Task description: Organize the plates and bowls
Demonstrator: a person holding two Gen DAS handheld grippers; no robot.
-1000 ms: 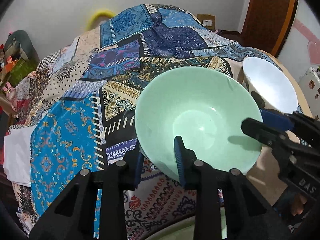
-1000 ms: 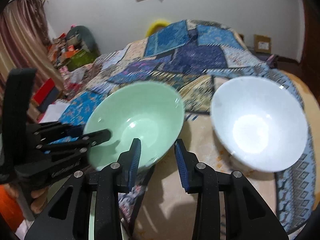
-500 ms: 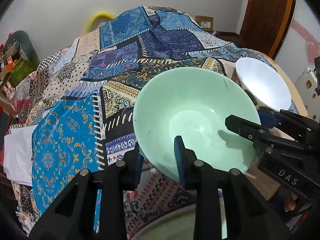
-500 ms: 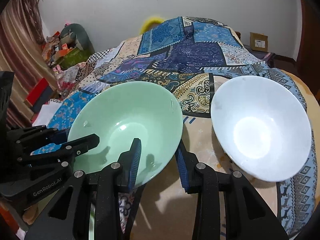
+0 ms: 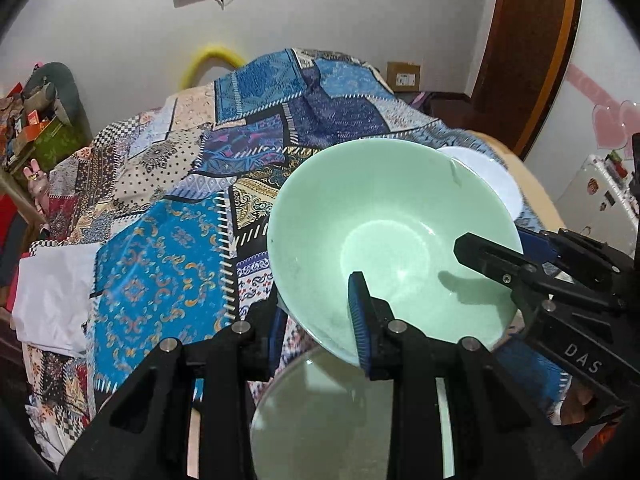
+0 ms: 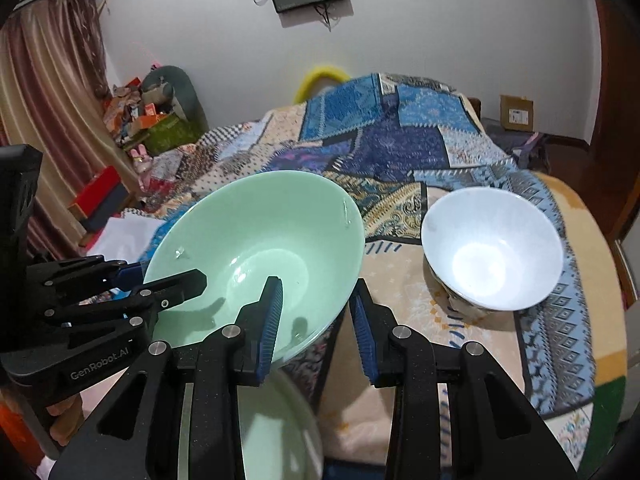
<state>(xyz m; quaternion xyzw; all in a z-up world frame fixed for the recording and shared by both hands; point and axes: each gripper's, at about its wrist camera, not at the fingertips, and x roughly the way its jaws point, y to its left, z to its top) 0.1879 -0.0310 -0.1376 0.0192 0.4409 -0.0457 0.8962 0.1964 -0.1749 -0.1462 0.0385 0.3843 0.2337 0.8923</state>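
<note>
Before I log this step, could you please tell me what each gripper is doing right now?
Left gripper: shut on the green bowl, fingers astride its rim.
Right gripper: astride the same bowl's rim; whether it grips cannot be told.
</note>
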